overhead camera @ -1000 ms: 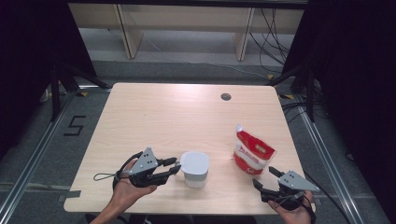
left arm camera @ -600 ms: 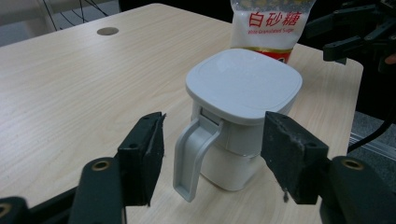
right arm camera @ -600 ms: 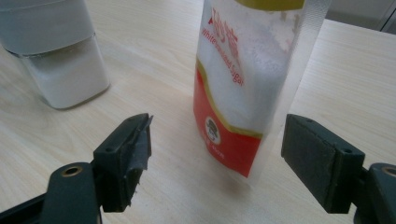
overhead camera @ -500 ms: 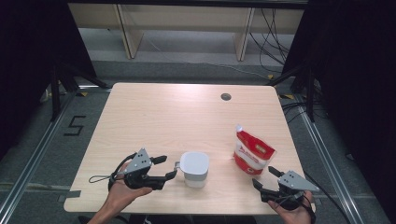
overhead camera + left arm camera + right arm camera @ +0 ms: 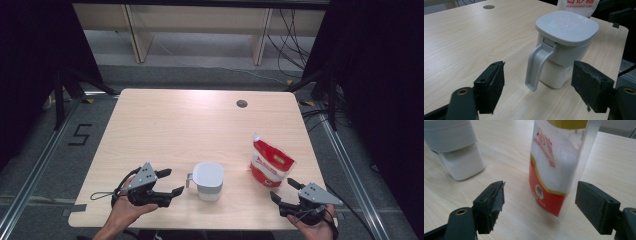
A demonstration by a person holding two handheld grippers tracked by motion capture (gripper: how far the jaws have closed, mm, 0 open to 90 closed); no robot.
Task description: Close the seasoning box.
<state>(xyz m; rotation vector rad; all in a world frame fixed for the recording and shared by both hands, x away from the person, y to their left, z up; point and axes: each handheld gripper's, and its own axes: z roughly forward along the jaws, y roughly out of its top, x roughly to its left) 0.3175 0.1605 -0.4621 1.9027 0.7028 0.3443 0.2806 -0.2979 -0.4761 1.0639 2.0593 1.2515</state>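
Jaws of my left gripper (image 5: 171, 181) have just been opening, wide now, nothing between them; the white lidded jug (image 5: 208, 181) stands free at its three o'clock, handle toward me. My right gripper (image 5: 286, 191) sits released, the sugar pouch (image 5: 270, 163) upright at its eleven o'clock.

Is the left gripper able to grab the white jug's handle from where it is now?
Probably yes. The left gripper has just been opening, with nothing between its jaws, and the jug's handle points toward it across bare table.
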